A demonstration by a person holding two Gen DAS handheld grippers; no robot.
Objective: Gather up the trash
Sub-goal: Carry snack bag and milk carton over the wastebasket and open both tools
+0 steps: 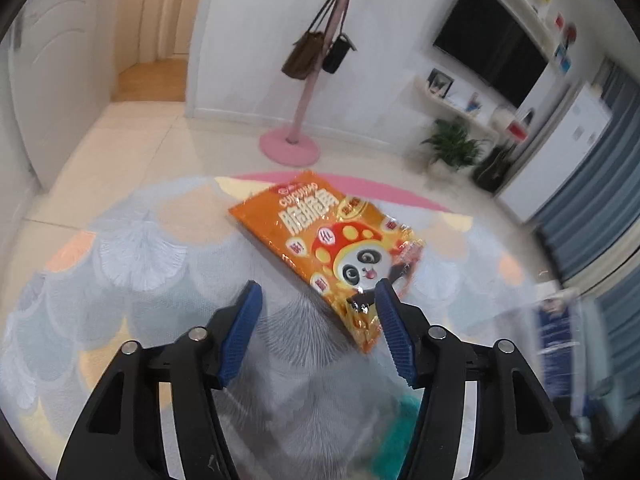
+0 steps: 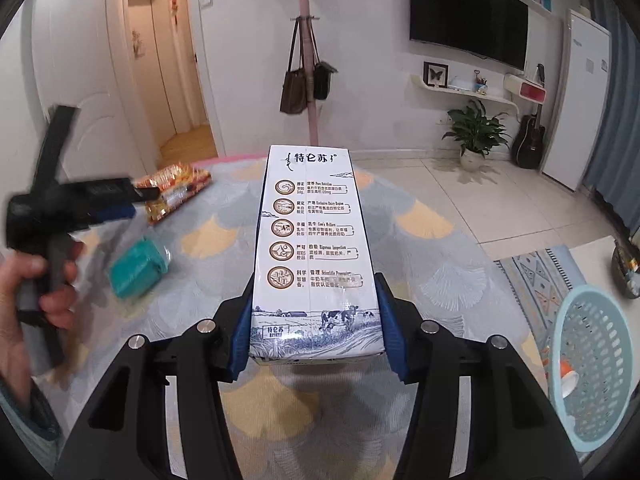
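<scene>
The right gripper (image 2: 316,320) clamps a milk carton (image 2: 312,248) at frame centre, best carried level to the blue basket (image 2: 592,364) at lower right, while the left gripper (image 1: 318,320), jaws wide and empty, should centre over the orange snack bag (image 1: 332,248) mid-frame before closing.

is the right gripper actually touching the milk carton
Touching. The right wrist view shows the milk carton clamped in the right gripper, with both blue pads pressed flat against its sides and no gap visible.
</scene>
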